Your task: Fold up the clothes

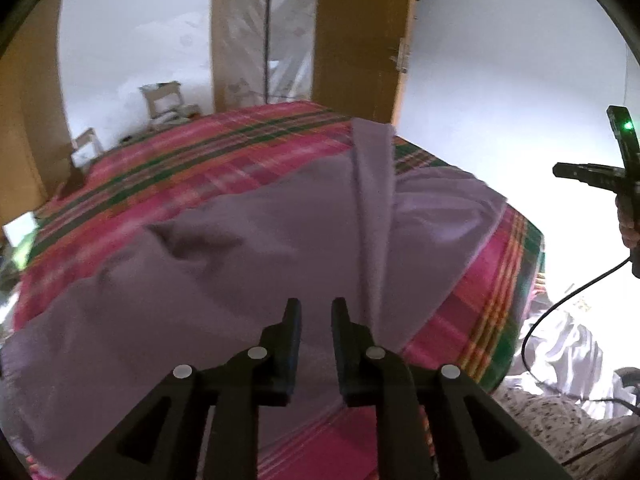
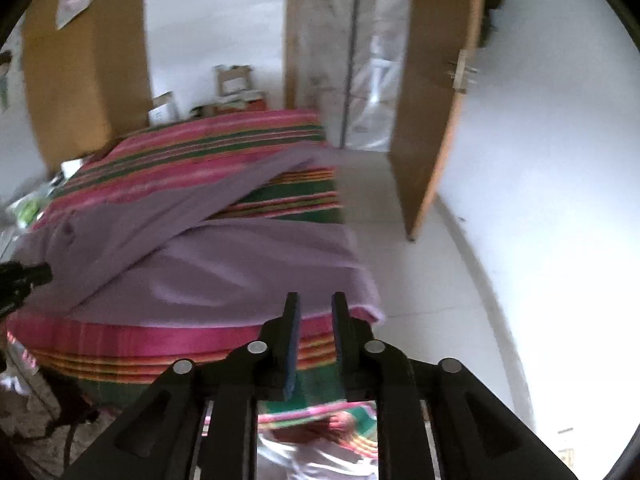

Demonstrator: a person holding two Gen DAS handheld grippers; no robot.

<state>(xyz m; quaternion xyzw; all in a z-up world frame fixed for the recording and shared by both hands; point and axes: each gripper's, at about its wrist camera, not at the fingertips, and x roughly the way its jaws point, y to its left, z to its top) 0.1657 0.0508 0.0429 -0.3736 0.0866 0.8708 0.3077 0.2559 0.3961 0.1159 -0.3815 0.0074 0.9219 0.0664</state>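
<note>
- Bed (image 1: 224,152) with a pink, green and orange plaid cover fills the middle of both views; in the left wrist view it runs from the centre left toward the lower right, and in the right wrist view (image 2: 208,140) it takes up the centre left.
- Lilac cloth (image 1: 248,240) lies spread over the near part of the bed, wrinkled, with a long narrow strip of it reaching up toward the far edge at upper centre. In the right wrist view the cloth (image 2: 240,264) covers the near end of the bed, with one layer lying slantwise over another, and its lower right corner hangs a little over the bed edge.
- Wooden door (image 2: 436,100) stands open at upper right of the right wrist view, above a pale floor (image 2: 448,280).
- Left gripper (image 1: 316,312) sits at bottom centre of its own view, above the cloth. Its jaws are slightly apart and nothing is between them.
- Right gripper (image 2: 316,308) sits at bottom centre of its own view, over the near edge of the bed. Its jaws are slightly apart with nothing between them. It also shows at the right edge of the left wrist view, held by a hand (image 1: 626,220), with a green light on it.
- Black cable (image 1: 560,304) curves down at lower right of the left wrist view.
</note>
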